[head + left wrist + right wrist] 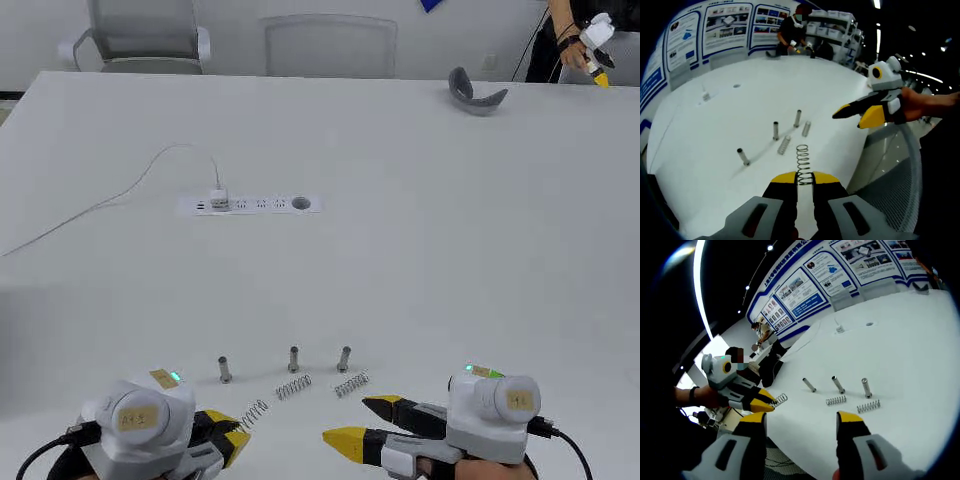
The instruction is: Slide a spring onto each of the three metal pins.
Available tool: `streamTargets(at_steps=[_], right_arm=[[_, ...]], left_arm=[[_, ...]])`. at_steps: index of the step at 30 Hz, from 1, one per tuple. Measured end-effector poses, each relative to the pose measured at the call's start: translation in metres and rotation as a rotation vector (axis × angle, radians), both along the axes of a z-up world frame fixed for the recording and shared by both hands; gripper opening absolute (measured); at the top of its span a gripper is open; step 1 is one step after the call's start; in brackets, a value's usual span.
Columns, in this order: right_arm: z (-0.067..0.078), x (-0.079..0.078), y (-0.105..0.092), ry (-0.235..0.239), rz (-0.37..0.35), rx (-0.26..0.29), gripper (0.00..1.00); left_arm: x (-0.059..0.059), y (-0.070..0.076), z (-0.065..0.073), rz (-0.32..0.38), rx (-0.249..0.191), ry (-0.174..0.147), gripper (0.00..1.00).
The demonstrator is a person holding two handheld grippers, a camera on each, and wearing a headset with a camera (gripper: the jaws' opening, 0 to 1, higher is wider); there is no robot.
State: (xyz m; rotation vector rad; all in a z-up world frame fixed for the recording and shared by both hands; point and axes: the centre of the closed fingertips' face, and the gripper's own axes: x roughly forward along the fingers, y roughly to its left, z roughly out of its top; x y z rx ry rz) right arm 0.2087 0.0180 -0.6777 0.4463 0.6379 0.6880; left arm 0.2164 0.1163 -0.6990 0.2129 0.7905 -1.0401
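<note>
Between the yellow tips of the left hand-held gripper, closed narrowly on its end, one thin coiled steel spring sticks forward. Two other steel springs lie on the white tabletop, just beside the three short grey metal pins, which stand upright in a row. Nearby, the right hand-held gripper hovers with jaws wide apart and empty.

You work under bright ceiling lights; the white table carries soft shadows, and both gripper views bend at the edges.
</note>
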Motion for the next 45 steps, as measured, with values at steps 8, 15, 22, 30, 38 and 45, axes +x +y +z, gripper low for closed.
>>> streamTargets(at_steps=[8, 15, 22, 30, 38, 45], right_arm=[[0.001, -0.001, 0.021, 0.021, 0.072, 0.029, 0.53], [-0.003, -0.002, 0.037, 0.051, 0.107, 0.067, 0.46], [-0.004, -0.006, 0.044, 0.098, 0.112, 0.133, 0.38], [-0.003, -0.01, 0.047, 0.126, 0.123, 0.161, 0.28], [0.001, -0.012, 0.048, 0.138, 0.139, 0.18, 0.23], [0.008, -0.009, 0.049, 0.144, 0.179, 0.179, 0.18]], left_arm=[[-0.013, -0.024, 0.005, -0.061, -0.021, -0.004, 0.1], [-0.027, -0.04, 0.006, -0.123, -0.025, -0.014, 0.1], [-0.035, -0.049, 0.009, -0.167, -0.028, -0.025, 0.1], [-0.035, -0.049, 0.009, -0.177, -0.033, -0.03, 0.1], [-0.037, -0.047, 0.006, -0.261, 0.01, -0.085, 0.1], [-0.035, -0.048, 0.009, -0.289, 0.007, -0.102, 0.1]])
